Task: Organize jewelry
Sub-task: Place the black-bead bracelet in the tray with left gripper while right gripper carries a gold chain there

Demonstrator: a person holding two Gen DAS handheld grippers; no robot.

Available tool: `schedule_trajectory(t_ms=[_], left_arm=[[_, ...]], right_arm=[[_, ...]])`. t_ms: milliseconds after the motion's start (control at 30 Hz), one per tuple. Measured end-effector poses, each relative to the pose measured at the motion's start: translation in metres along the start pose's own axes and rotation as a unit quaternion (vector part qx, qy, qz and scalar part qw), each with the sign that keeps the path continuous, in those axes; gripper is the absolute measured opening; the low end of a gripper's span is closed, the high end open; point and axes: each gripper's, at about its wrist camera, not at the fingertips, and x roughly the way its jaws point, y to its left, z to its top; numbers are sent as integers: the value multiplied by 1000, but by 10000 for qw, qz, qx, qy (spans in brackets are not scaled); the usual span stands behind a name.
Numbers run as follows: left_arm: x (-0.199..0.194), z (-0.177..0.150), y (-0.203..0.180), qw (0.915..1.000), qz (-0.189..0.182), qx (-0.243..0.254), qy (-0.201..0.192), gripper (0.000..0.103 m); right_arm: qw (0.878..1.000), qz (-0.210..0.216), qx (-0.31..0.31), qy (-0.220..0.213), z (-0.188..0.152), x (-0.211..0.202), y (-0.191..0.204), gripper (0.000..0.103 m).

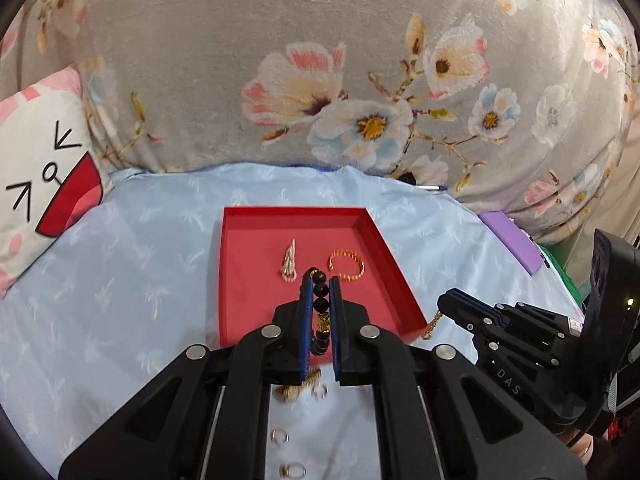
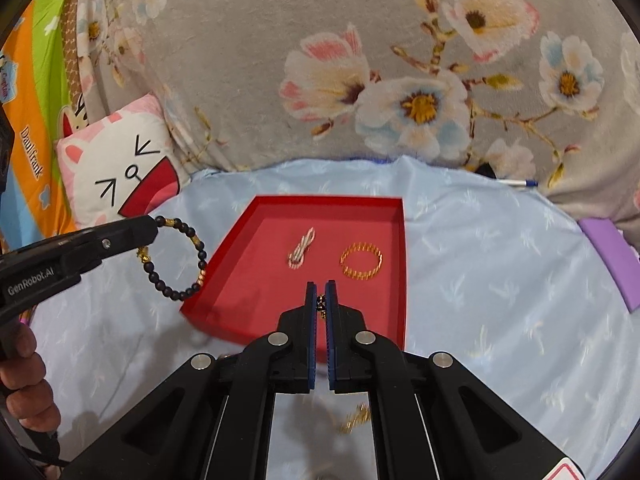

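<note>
Red tray (image 2: 403,280) holds gold bangle (image 2: 361,265) and earring (image 2: 302,251); left tool (image 1: 320,280) clamps black bead bracelet (image 2: 182,258), right tool (image 2: 320,286) pinches gold chain (image 1: 431,326); rings (image 1: 280,436) remain on bed.

Both grippers are matte black plastic with round silver bolts at the linkage joints. The left gripper (image 1: 319,284) and the right gripper (image 2: 321,290) have blue ribbed pads inside the fingers. White letters "GenRobot.AI" are on one body, "DAS" on the other. The left hand (image 2: 28,384) shows bare skin.
</note>
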Motion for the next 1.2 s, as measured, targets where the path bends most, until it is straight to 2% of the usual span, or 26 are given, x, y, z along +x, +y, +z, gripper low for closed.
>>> schedule_trajectory(t_ms=[167, 300, 567, 733, 900, 1067, 1100, 1167, 1200], left_arm=[[31, 22, 2, 10000, 59, -9, 38, 7], [62, 27, 10, 9997, 78, -82, 224, 7], [115, 15, 27, 9972, 241, -195, 678, 7], [139, 5, 38, 9950, 355, -286, 894, 7], [154, -2, 46, 9933, 524, -337, 969, 7], [156, -5, 52, 9931, 670, -406, 869, 8], [154, -6, 52, 9931, 743, -400, 814, 12], [148, -7, 50, 9935, 835, -314, 707, 29], [142, -8, 49, 9936, 890, -294, 623, 47]], right_arm=[[9998, 2, 152, -89, 29, 24, -13, 3], [9996, -8, 286, -27, 41, 49, -21, 3], [9981, -139, 409, 429, 25, 103, -35, 3], [9971, -196, 456, 585, 15, 122, -40, 3], [9959, -247, 487, 715, 9, 138, -44, 3], [9959, -363, 430, 708, 5, 144, -43, 6], [9961, -382, 418, 681, 4, 142, -43, 7], [9965, -422, 405, 601, 5, 134, -42, 13], [9967, -443, 396, 545, 4, 129, -42, 18]])
